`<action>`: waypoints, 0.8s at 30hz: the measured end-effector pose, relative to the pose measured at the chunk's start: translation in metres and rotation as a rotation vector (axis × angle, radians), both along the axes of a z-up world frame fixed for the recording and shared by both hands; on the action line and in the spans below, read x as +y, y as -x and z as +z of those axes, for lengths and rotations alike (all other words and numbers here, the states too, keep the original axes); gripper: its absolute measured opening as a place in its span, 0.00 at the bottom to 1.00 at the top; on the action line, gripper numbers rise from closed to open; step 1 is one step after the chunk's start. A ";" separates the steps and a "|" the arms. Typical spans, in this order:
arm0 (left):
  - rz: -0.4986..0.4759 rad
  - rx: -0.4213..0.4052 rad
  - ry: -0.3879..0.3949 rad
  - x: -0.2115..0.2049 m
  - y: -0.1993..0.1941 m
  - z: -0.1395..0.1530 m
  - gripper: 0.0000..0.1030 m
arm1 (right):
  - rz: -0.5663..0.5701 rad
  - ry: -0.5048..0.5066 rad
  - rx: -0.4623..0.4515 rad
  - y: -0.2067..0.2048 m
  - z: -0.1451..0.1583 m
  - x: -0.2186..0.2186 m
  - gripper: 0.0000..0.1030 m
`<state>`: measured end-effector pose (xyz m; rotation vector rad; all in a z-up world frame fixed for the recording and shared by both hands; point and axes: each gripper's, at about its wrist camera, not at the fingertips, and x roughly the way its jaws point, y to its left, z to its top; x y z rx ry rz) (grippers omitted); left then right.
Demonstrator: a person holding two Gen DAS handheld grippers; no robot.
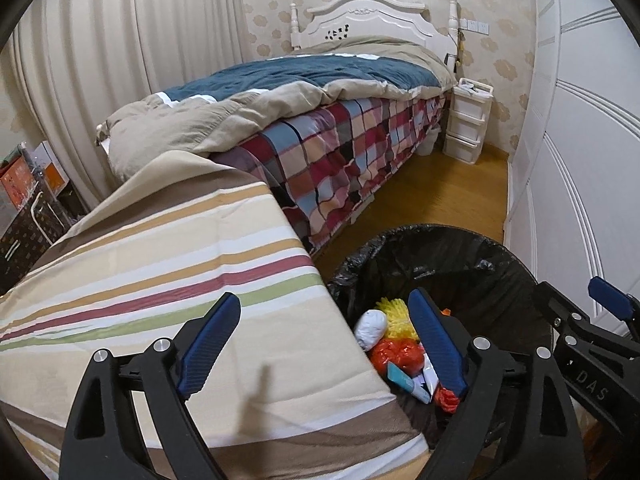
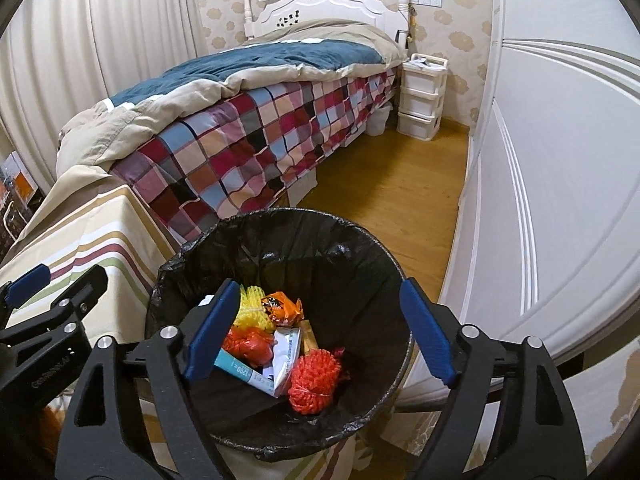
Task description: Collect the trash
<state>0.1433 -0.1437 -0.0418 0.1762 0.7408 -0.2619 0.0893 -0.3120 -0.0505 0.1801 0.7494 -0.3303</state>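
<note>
While both views face the bin, notes by camera:
Left wrist, left gripper (image 1: 328, 344): jaws wide apart, nothing held, over the edge of the striped cloth (image 1: 160, 264).
Left wrist, bin (image 1: 400, 240): black-lined; white wad (image 1: 370, 328) and yellow net (image 1: 396, 316) inside.
Right wrist, right gripper (image 2: 320, 332): jaws wide, empty, above the bin.
Right wrist, trash: red net (image 2: 314, 376), carton (image 2: 256, 372), orange wrapper (image 2: 282, 308) lie in the bin.
Progress: judged near done; no loose trash visible on the floor (image 2: 384, 196).
</note>
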 end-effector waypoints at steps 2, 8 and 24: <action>0.004 -0.011 0.004 0.004 0.002 0.004 0.84 | -0.003 0.004 -0.006 0.003 0.002 0.001 0.83; 0.011 -0.051 0.011 0.014 0.013 0.015 0.85 | -0.002 0.013 -0.017 0.014 0.009 0.005 0.83; 0.051 -0.120 0.031 0.054 0.060 0.040 0.86 | 0.061 0.043 -0.072 0.052 0.033 0.044 0.84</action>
